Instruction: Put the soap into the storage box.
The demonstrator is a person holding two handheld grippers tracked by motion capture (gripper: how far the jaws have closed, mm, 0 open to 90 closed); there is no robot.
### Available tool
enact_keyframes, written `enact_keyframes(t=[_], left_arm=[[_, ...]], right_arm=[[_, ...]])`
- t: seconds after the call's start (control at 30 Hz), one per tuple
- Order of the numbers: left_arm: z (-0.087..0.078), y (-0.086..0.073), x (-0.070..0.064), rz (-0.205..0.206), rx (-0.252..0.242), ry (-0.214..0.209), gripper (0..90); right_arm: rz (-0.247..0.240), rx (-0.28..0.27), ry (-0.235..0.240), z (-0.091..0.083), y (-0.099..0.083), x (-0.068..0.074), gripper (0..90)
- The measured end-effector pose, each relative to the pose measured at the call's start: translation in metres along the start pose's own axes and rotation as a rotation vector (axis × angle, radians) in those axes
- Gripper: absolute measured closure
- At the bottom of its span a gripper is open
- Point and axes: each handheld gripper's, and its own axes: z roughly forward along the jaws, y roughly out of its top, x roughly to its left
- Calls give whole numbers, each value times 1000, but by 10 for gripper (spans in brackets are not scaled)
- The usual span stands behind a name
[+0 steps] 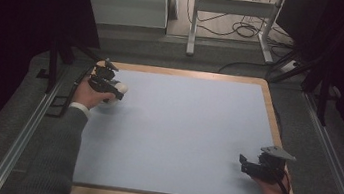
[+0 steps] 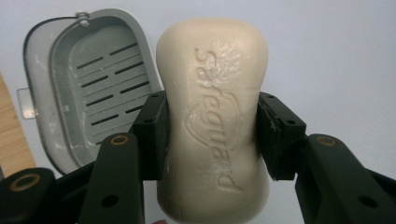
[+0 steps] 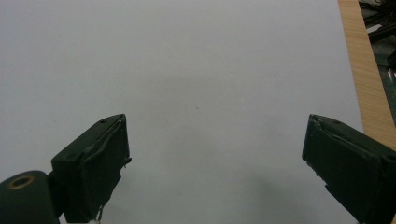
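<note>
Bar of soap (image 2: 212,121) clamped at its waist between the jaws of the left tool (image 1: 106,84), held over the desk's (image 1: 181,128) far left corner beside an open grey soap dish (image 2: 88,93); right tool (image 3: 215,163) near right, jaws wide apart, holding nothing.

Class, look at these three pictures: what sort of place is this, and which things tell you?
Probably a lab or workshop test bench: a pale mat on a wood-edged table, metal frame legs with loose cables behind, and a hand-held gripper clamping a soap bar.
</note>
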Motion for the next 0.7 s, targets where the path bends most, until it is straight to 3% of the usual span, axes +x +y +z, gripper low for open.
enact_keyframes(t=[0.17,0.47,0.7], left_arm=[[0,3,6,-14,2,1,496],[9,3,30,-78,16,39,496],[19,4,43,-102,38,72,496]], right_arm=[[-1,1,0,0,0,0,72],[-1,2,-2,0,0,-1,72],[-1,4,-6,0,0,-1,72]])
